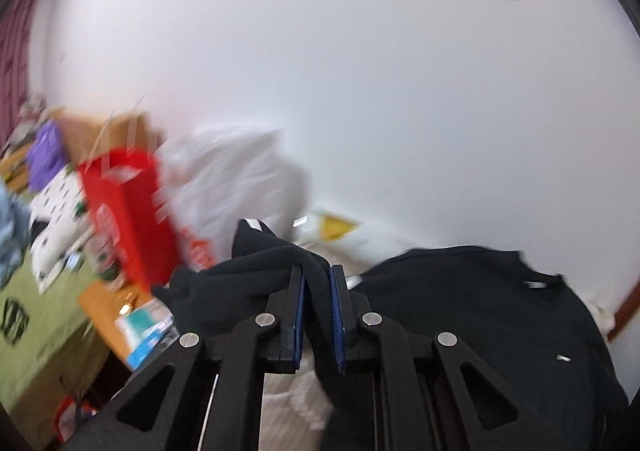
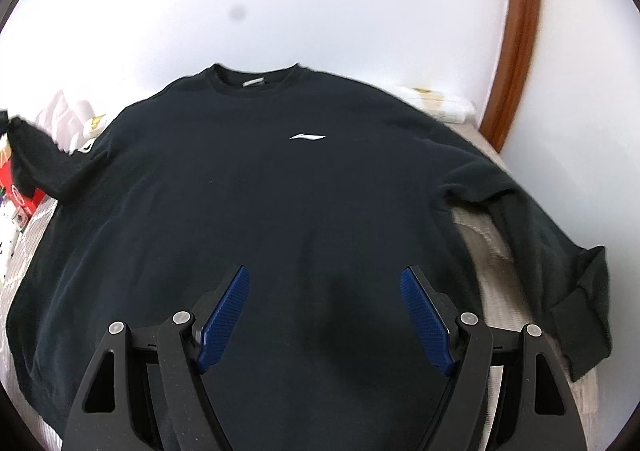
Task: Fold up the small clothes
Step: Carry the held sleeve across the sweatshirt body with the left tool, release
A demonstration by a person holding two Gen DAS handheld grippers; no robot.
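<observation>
Your black sweatshirt (image 2: 248, 187) lies face up and spread flat on the bed (image 2: 480, 235), its body unfolded, so nearly all the folding is left. Right of the chest logo (image 2: 307, 137), 1 sleeve (image 2: 560, 251) lies bent and untouched. Left of the logo, the other sleeve (image 1: 256, 267) is lifted, pinched in your left claw (image 1: 318, 275). Below the logo, your right claw (image 2: 325, 283) gapes wide and empty over the hem.
</observation>
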